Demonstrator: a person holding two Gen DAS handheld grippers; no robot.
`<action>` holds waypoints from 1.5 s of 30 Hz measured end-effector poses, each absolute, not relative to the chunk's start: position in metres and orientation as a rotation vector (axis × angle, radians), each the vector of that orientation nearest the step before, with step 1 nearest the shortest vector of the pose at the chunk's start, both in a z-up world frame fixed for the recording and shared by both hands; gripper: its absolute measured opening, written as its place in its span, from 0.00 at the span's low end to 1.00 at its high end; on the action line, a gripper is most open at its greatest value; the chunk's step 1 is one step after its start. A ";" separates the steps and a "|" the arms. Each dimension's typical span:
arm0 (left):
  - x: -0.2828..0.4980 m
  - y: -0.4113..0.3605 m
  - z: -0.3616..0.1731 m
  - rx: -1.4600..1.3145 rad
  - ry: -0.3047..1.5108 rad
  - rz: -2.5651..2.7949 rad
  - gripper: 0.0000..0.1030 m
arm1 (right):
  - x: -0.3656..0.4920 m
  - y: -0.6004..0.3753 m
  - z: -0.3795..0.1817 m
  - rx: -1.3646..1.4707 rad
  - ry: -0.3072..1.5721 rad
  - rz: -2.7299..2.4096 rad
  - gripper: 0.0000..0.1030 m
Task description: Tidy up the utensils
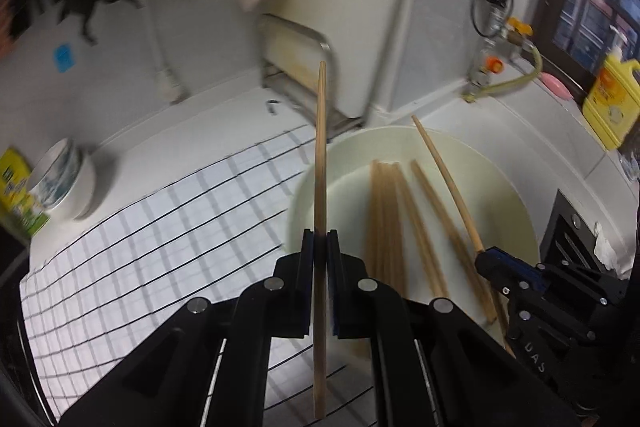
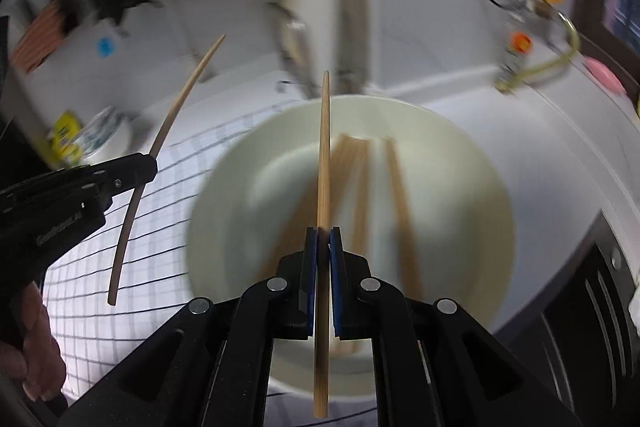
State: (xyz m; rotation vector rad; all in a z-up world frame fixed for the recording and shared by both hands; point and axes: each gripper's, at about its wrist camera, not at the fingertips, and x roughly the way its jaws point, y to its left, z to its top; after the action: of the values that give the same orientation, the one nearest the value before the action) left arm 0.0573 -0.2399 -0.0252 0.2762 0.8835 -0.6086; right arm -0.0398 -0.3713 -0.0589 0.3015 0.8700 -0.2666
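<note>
White checked cloth (image 1: 140, 247) on counter, cream plate (image 1: 516, 203) atop; both grippers' fingers clamp one chopstick each.

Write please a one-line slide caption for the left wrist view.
Left gripper and right gripper each grip one chopstick above a white bowl of chopsticks.

A yellow bottle (image 1: 611, 103) stands at three o'clock, a patterned bowl (image 1: 66, 179) at nine, a pink soap (image 1: 556, 86) near the bottle.
</note>
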 end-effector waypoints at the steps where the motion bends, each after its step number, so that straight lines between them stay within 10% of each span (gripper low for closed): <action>1: 0.056 -0.251 -0.029 0.292 0.889 -0.617 0.07 | -0.040 -0.379 -0.062 0.309 0.873 -0.275 0.06; 17: 0.062 -0.306 -0.063 0.370 0.941 -0.621 0.07 | -0.032 -0.410 -0.090 0.364 0.922 -0.289 0.06; 23: 0.058 -0.294 -0.054 0.348 0.925 -0.594 0.55 | -0.042 -0.409 -0.079 0.357 0.890 -0.311 0.25; 45: 0.025 -0.251 -0.004 0.287 0.868 -0.567 0.70 | -0.082 -0.373 -0.027 0.306 0.827 -0.333 0.47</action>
State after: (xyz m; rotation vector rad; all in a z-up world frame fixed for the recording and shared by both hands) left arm 0.0253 -0.2514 -0.0038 0.2869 0.8679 -0.5669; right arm -0.0822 -0.3730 -0.0275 0.3055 0.8270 -0.3325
